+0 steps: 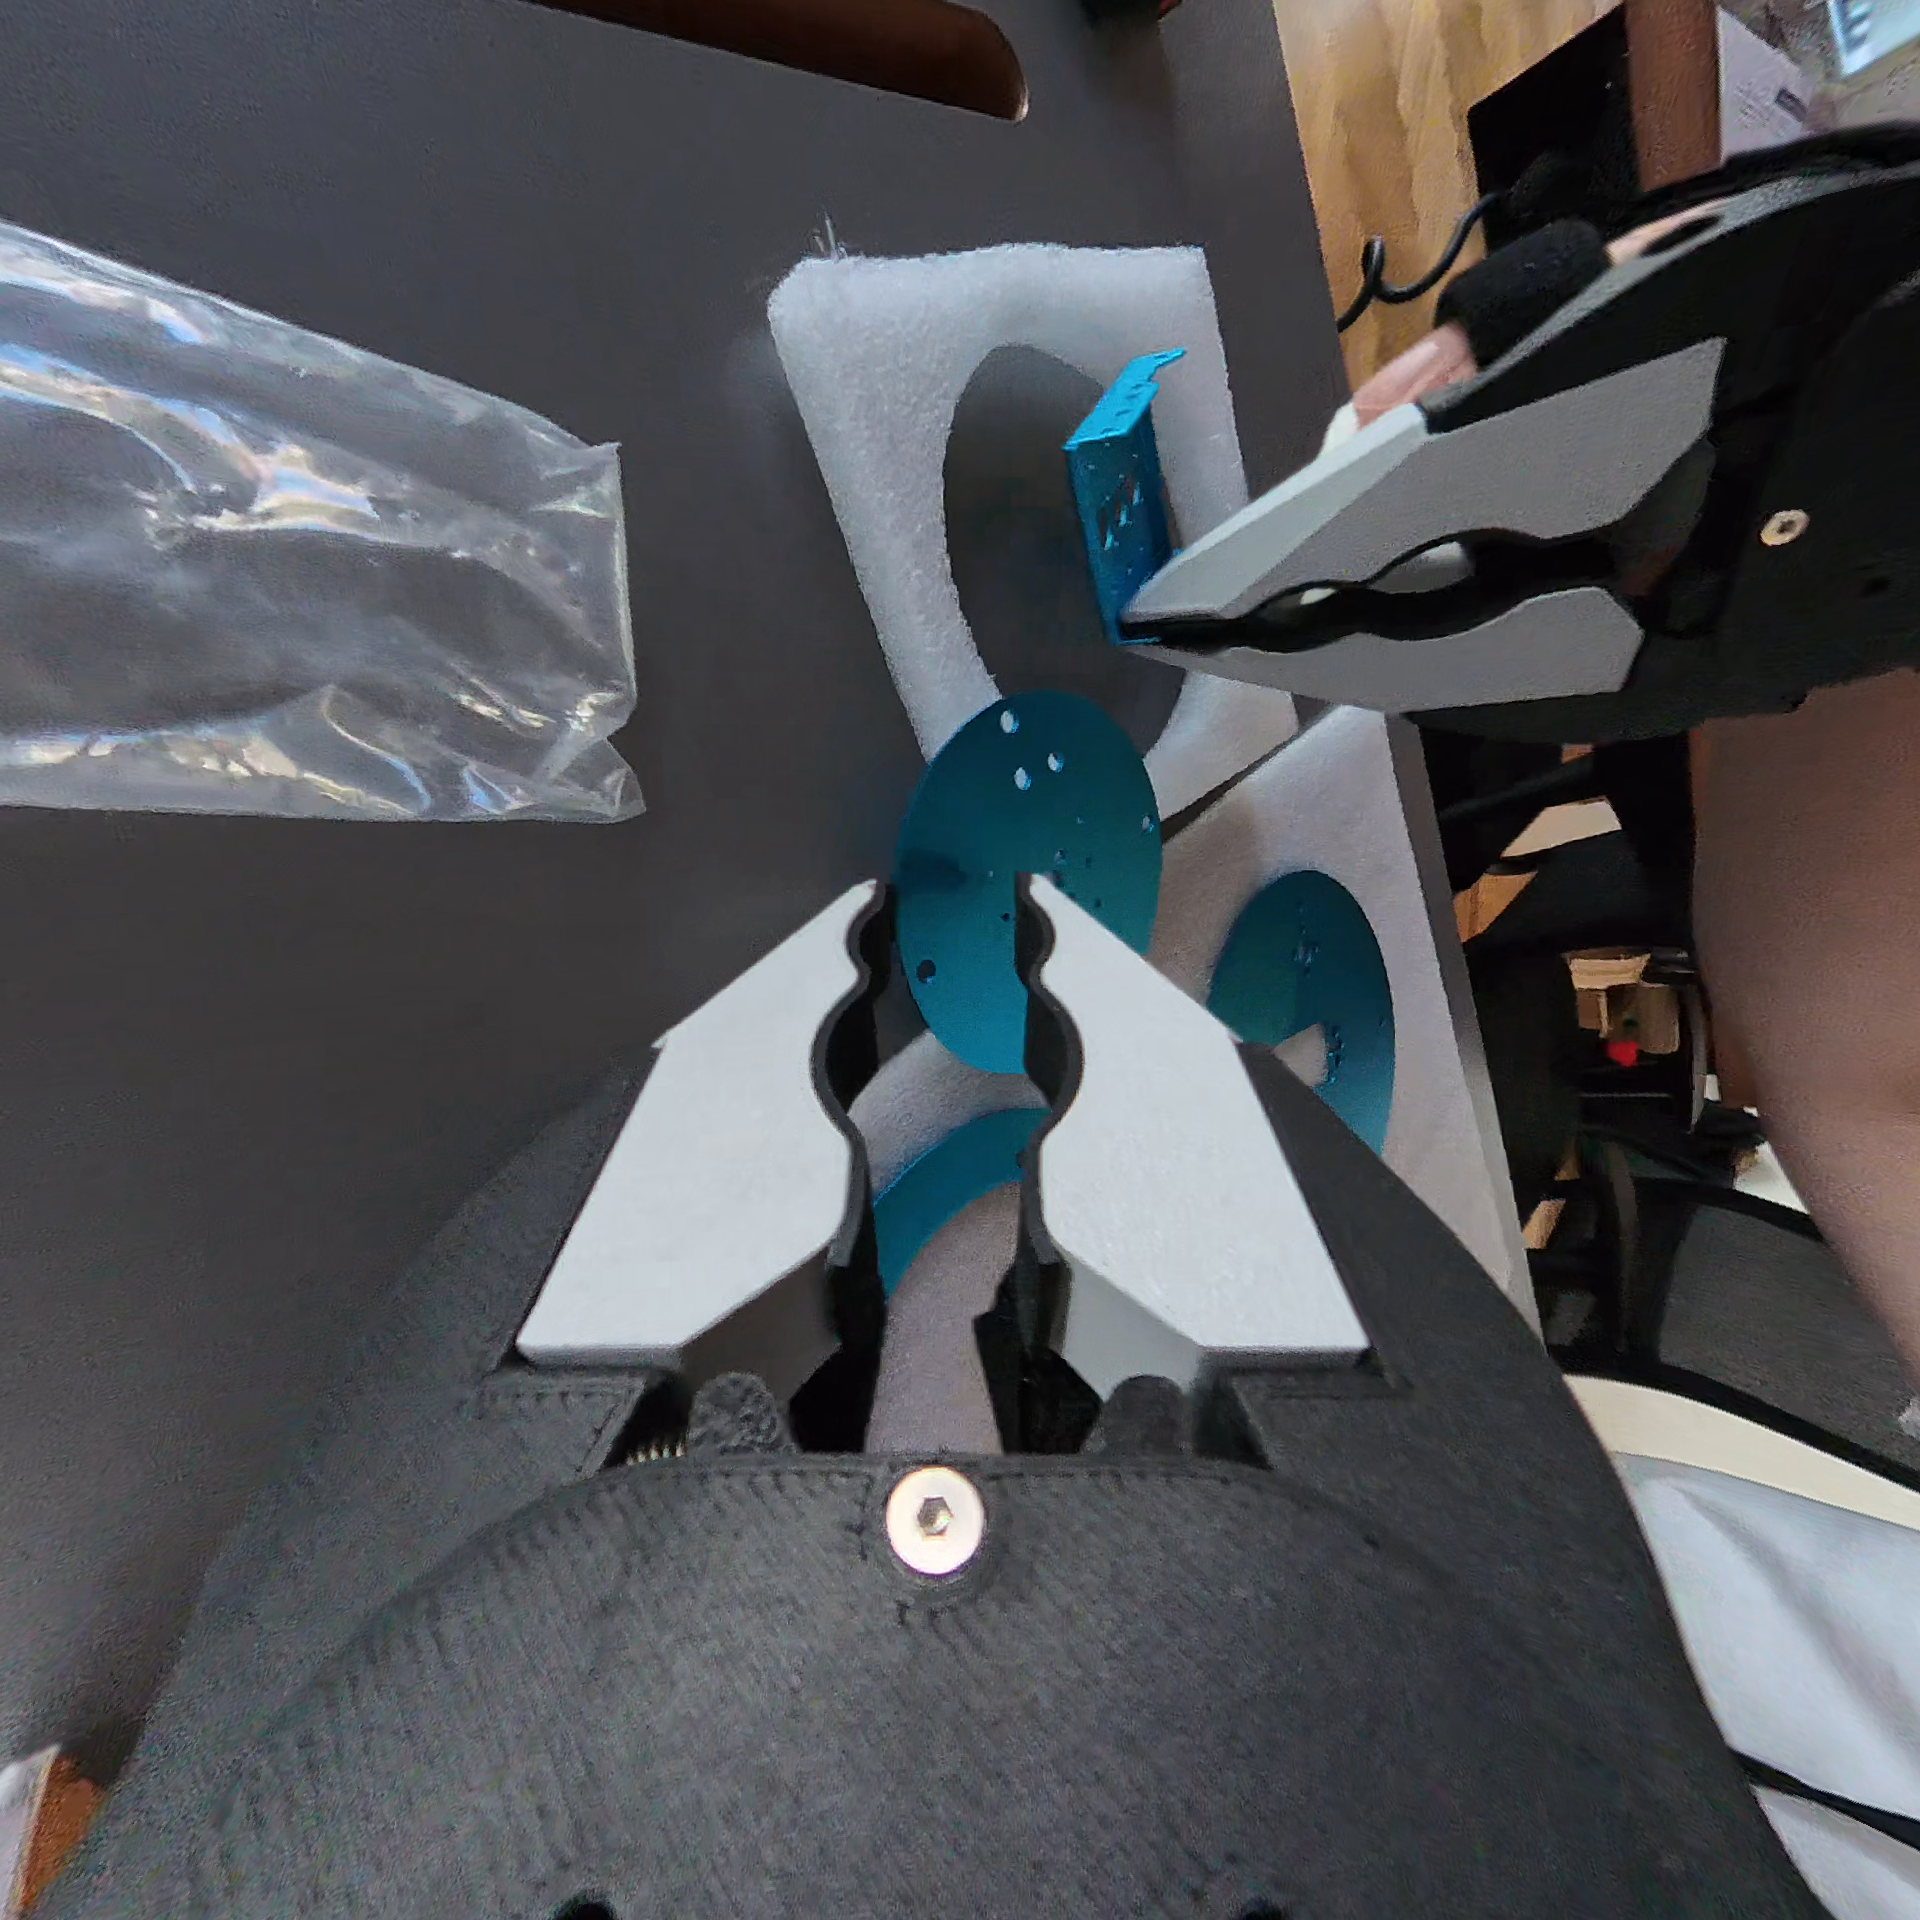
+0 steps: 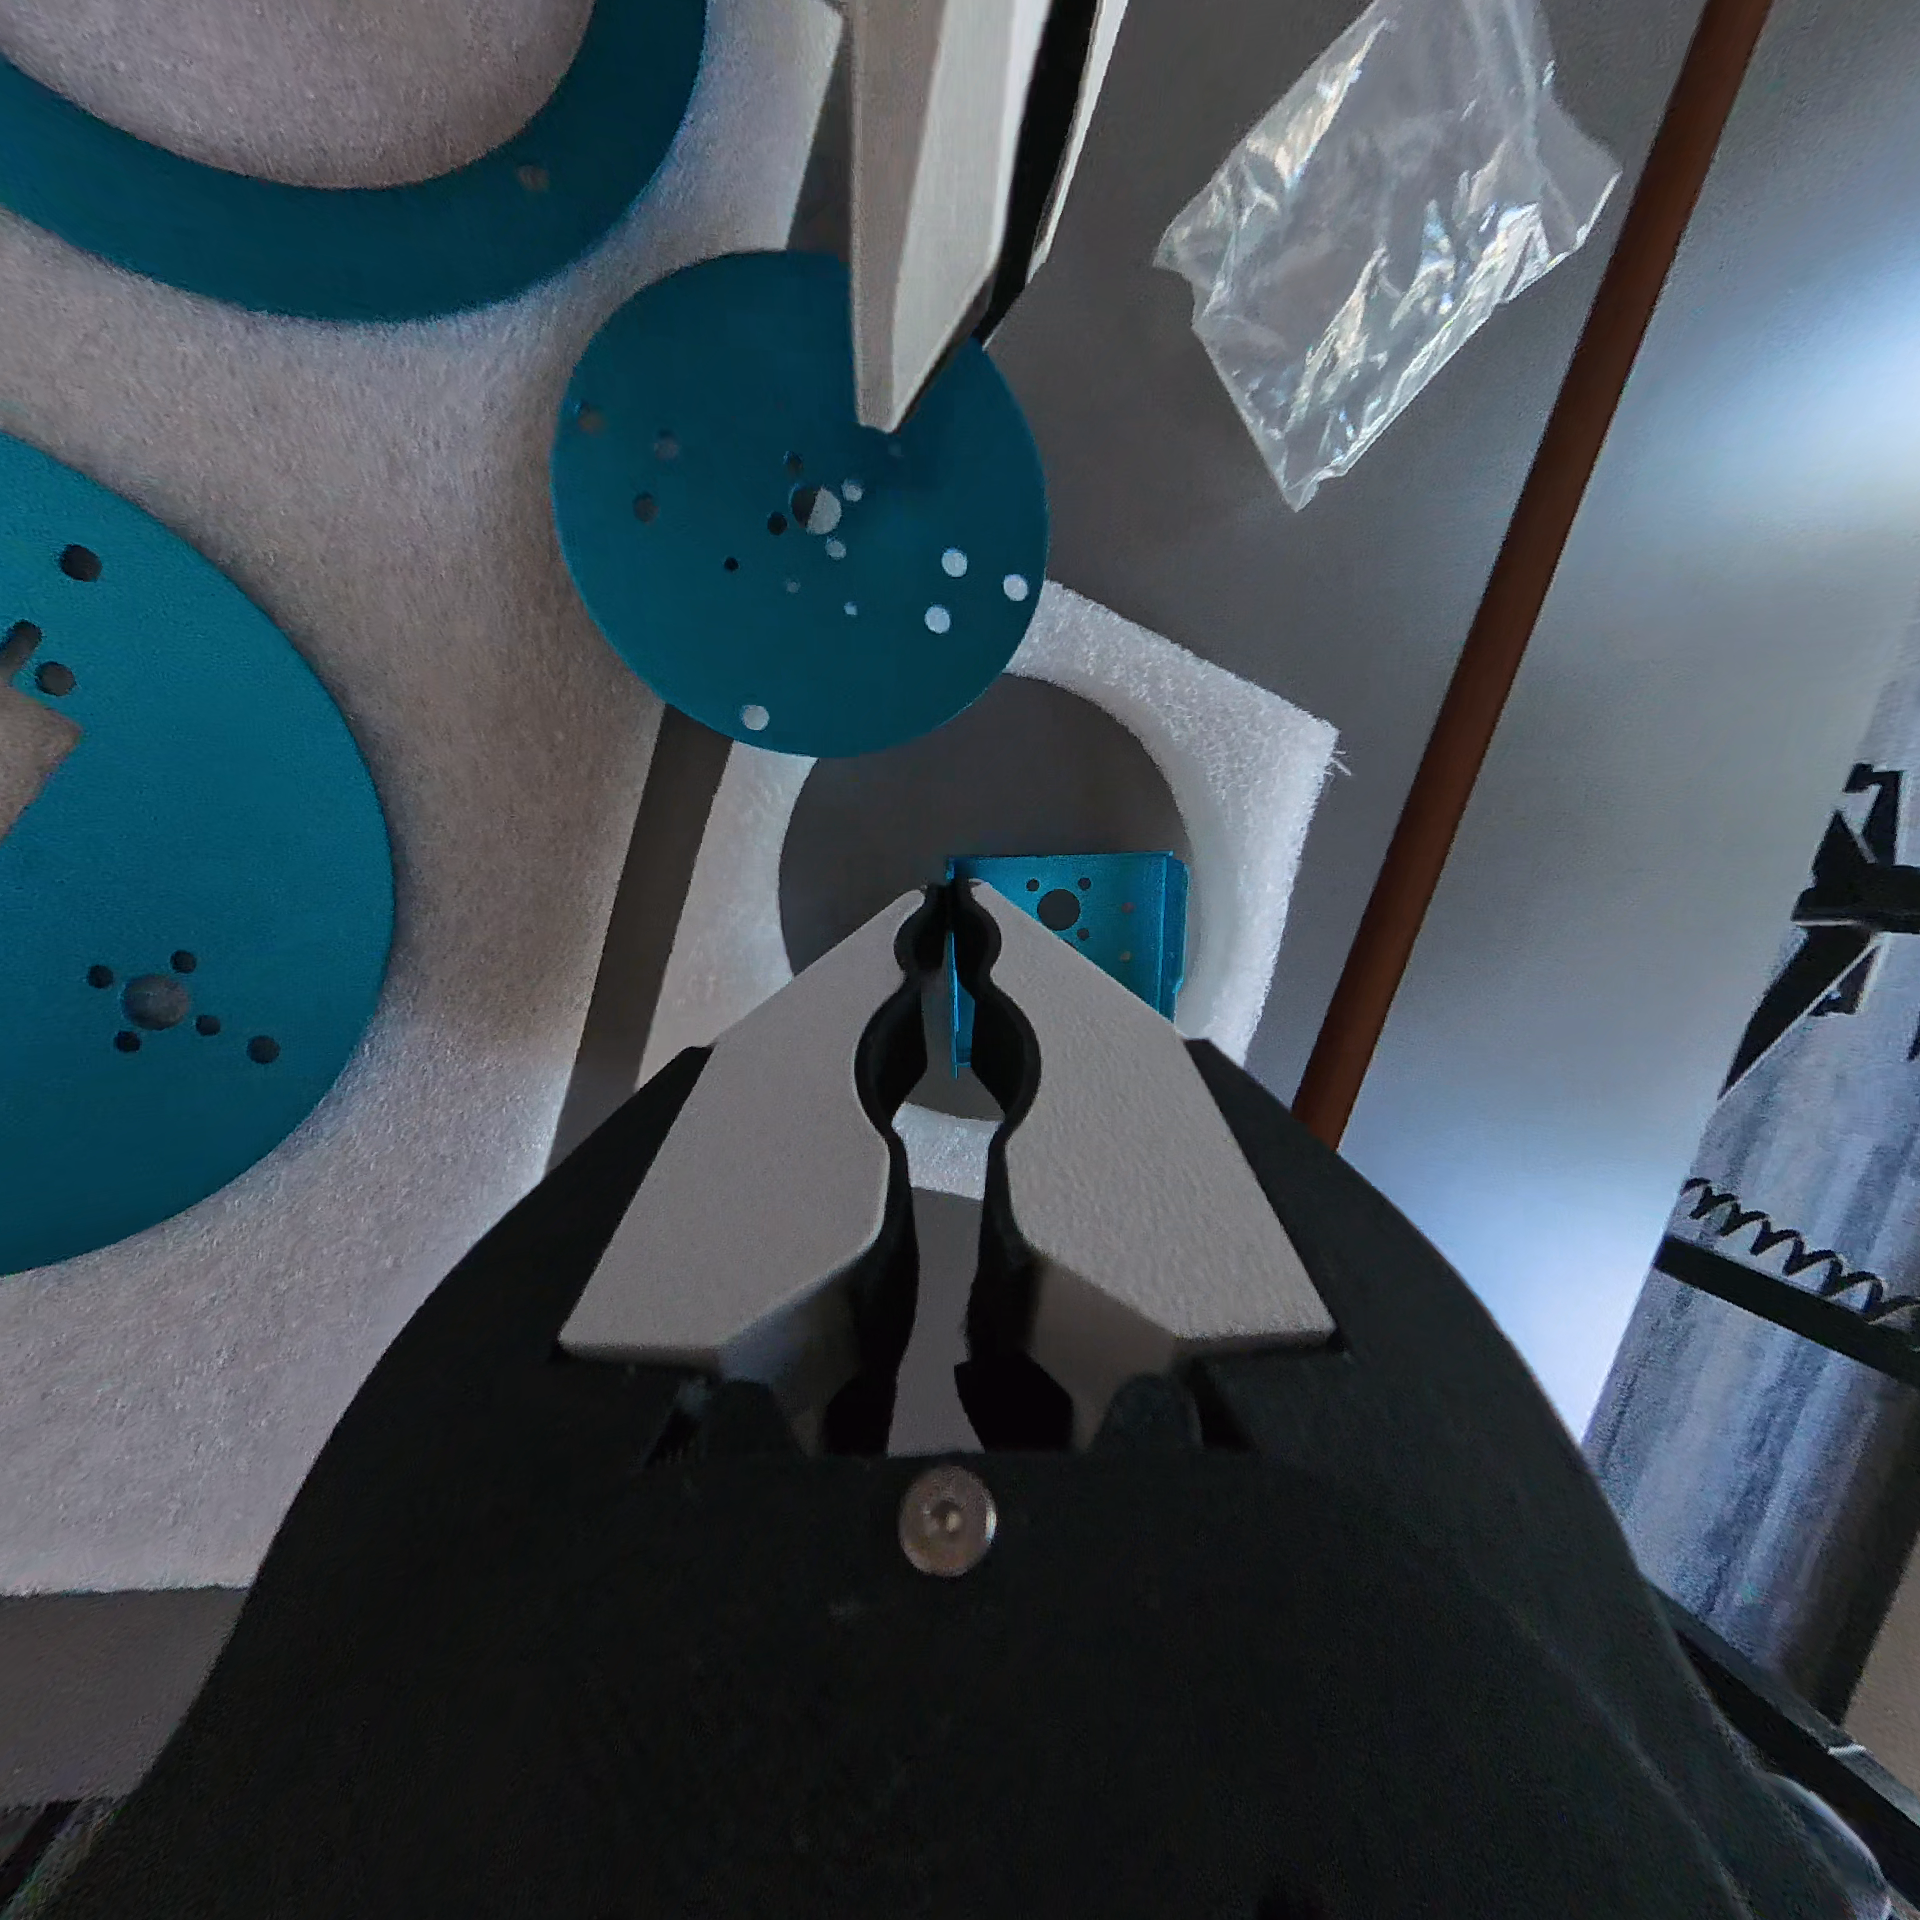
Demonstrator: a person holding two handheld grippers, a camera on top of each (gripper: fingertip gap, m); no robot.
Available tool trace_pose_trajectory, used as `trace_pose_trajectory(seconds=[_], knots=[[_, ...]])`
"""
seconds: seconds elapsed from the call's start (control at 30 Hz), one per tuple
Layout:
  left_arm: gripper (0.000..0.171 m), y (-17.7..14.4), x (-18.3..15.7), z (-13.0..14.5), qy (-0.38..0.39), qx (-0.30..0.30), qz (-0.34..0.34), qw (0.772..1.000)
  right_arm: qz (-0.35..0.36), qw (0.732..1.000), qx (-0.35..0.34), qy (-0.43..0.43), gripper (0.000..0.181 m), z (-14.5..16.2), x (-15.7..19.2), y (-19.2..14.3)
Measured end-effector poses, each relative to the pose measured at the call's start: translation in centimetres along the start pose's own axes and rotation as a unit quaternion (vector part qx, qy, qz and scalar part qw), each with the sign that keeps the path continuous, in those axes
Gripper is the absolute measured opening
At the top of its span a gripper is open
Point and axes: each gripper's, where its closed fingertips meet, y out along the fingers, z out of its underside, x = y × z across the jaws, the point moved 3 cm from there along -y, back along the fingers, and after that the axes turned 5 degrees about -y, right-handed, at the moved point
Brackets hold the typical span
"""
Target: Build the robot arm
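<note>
Above the dark table, left gripper clamped a blue disc; beside it, right gripper pinched a blue bracket over white foam

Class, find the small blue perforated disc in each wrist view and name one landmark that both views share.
Left wrist view: the small blue disc is at centre, clamped on edge between the left gripper tips.
Right wrist view: the disc is upper centre, beneath that gripper's tips.
Shared landmark: the clear plastic bag.
</note>
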Motion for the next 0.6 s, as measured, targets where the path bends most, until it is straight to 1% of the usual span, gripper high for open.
trace_pose_trajectory(seconds=[0.03, 0.13, 0.23, 0.3, 0.37, 0.4, 0.47, 0.5, 0.6], knots=[[0.010, 0.0, 0.1, -0.1, 0.002, -0.004, 0.002, 1.000, 0.012, 1.000, -0.010, 0.000, 0.000, -0.2, 0.0, -0.3], [0.009, 0.0, 0.1, 0.0, 0.010, -0.008, 0.011, 1.000, 0.041, 0.999, -0.031, 0.001, 0.000, -0.7, 0.0, -1.5], [0.006, -0.2, -0.5, -0.2, -0.001, -0.011, 0.023, 1.000, 0.061, 0.997, -0.050, -0.023, 0.000, -1.6, 0.7, -2.9], [0.002, -0.6, -1.9, -0.4, -0.013, -0.014, 0.052, 0.998, 0.067, 0.994, -0.059, -0.057, 0.000, -2.6, 1.8, -3.9], [0.000, -1.1, -3.6, -0.5, -0.024, -0.014, 0.091, 0.995, 0.072, 0.990, -0.050, -0.106, 0.000, -3.3, 3.1, -4.7], [0.000, -1.2, -3.9, -0.4, -0.019, -0.008, 0.087, 0.996, 0.080, 0.987, -0.043, -0.133, 0.000, -3.5, 3.6, -5.0], [0.000, -1.3, -4.0, -0.1, 0.011, 0.003, 0.052, 0.999, 0.092, 0.980, -0.035, -0.173, 0.000, -4.0, 4.4, -5.8], [0.000, -1.4, -4.5, -0.1, 0.019, 0.001, 0.059, 0.998, 0.094, 0.979, -0.033, -0.179, 0.000, -4.1, 4.8, -6.2], [0.000, -1.7, -7.0, 0.0, 0.006, 0.005, 0.123, 0.992, 0.110, 0.974, -0.045, -0.194, 0.000, -5.0, 6.0, -7.7]])
